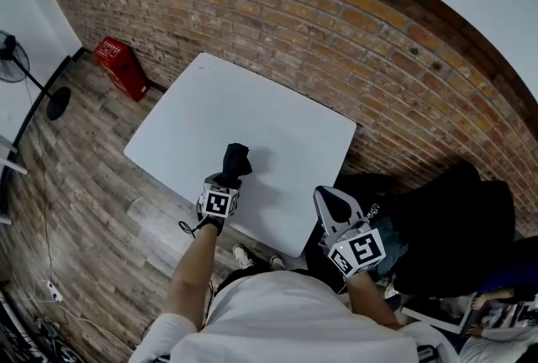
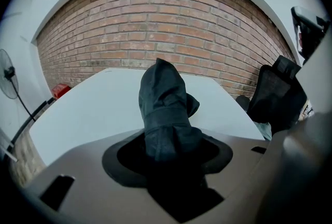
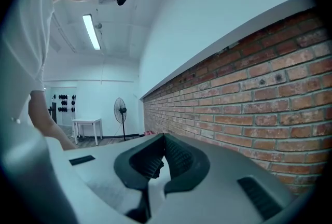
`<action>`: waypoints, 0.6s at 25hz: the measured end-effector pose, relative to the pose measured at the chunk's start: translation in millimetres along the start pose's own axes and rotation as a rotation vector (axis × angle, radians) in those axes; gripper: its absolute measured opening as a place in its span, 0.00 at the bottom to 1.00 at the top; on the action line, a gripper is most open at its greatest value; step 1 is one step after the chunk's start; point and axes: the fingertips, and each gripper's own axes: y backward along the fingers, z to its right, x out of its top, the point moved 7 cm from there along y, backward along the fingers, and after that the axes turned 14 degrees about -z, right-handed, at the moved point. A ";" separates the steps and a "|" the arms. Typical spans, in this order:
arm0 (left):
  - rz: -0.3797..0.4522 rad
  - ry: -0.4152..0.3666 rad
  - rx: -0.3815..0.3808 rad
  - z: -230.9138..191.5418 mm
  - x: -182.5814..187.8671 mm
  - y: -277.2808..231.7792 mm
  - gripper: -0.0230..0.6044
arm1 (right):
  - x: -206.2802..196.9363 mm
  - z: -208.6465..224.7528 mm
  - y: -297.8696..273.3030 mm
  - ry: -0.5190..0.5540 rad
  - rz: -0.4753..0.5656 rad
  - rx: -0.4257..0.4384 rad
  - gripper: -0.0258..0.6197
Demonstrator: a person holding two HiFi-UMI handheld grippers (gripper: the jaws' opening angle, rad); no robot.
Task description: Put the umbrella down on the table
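Left gripper (image 2: 168, 154) fingers pinch the near end of the black folded fabric umbrella (image 2: 163, 109), held partway apart by the bundle. The rest of it sticks out past the tips over the white square worktop (image 2: 88, 114). Right gripper (image 3: 163, 140) fingers (image 3: 180, 158) are pressed together at the tips with nothing between, aimed at the red brick wall (image 3: 259, 98) off the worktop's right corner. In the head view the umbrella (image 1: 236, 158) sits over the near edge of the worktop (image 1: 252, 101), angled down from the left gripper (image 1: 228, 178); can't tell if its far end touches the surface yet. Task looks late-stage, umbrella not yet released. Risks: it's close to the near edge, so letting go here could let it roll or tip off to the floor; loose fabric could snag on the pads as they spread and drag it back. Head view alone shows the edge margin and the idle right gripper (image 1: 334, 203). Left gripper view alone shows the grip on the fabric. Right gripper view shows no umbrella.
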 end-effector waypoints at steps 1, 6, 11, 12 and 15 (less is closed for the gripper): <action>-0.004 0.001 -0.001 -1.2 2.0 -2.6 0.43 | -0.4 0.9 0.9 -0.002 -0.001 -0.005 0.07; -0.024 0.033 0.006 -8.1 12.8 -10.8 0.43 | -2.7 7.0 5.9 -0.010 -0.008 -0.031 0.07; -0.051 0.023 0.031 -10.8 20.0 -15.5 0.44 | -3.8 10.7 8.6 -0.015 -0.010 -0.043 0.07; -0.054 0.023 0.034 -11.3 20.8 -16.2 0.44 | -3.7 10.7 8.5 -0.015 -0.010 -0.042 0.07; -0.060 0.030 0.037 -13.1 23.2 -18.4 0.44 | -3.7 11.4 7.0 -0.014 -0.010 -0.040 0.07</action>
